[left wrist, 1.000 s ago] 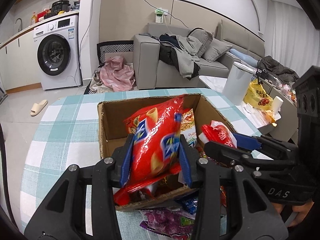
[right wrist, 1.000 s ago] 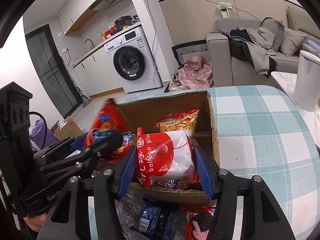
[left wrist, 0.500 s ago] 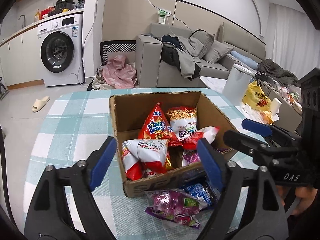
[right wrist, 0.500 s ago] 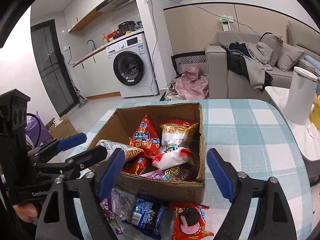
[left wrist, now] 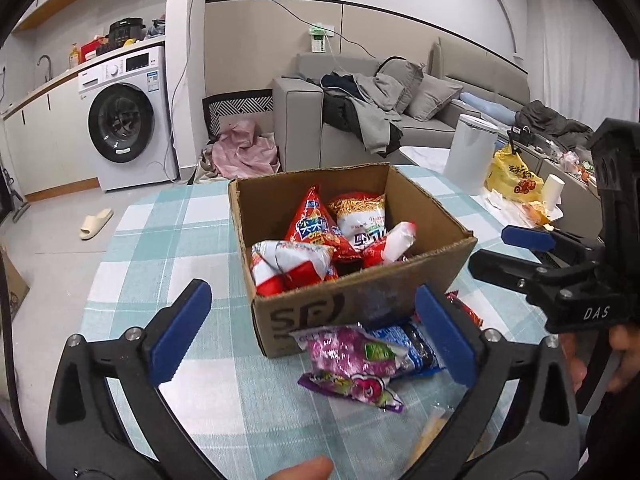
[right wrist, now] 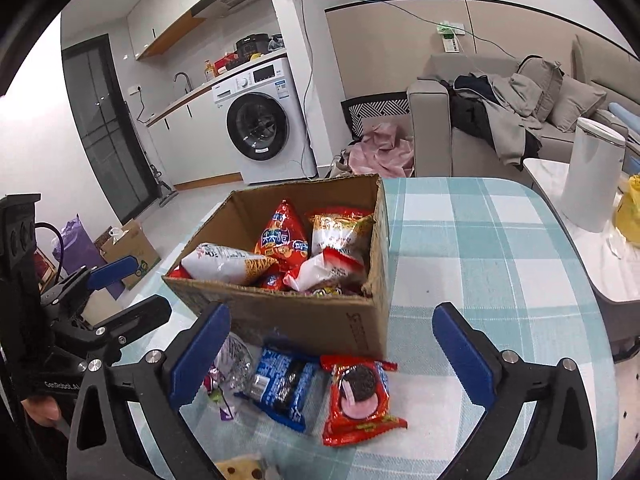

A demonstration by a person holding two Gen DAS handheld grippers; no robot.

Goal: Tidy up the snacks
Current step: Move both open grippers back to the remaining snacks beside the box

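Left wrist view: the left tool [left wrist: 310, 334] hangs spread and empty over the purple packet [left wrist: 352, 364] by the box [left wrist: 360, 304] near the surface's front edge; a shallow pinch could slip off its crinkly film. Right wrist view: the right tool [right wrist: 332, 354], also spread and empty, straddles the blue packet [right wrist: 282, 388] and red cookie packet [right wrist: 360, 398], so closing now may catch both.

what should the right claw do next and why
Probably lower the right claw onto the red cookie packet and close. Both claws are open and empty, that packet lies on the tablecloth between its fingers, outside the cardboard box holding the other snacks.
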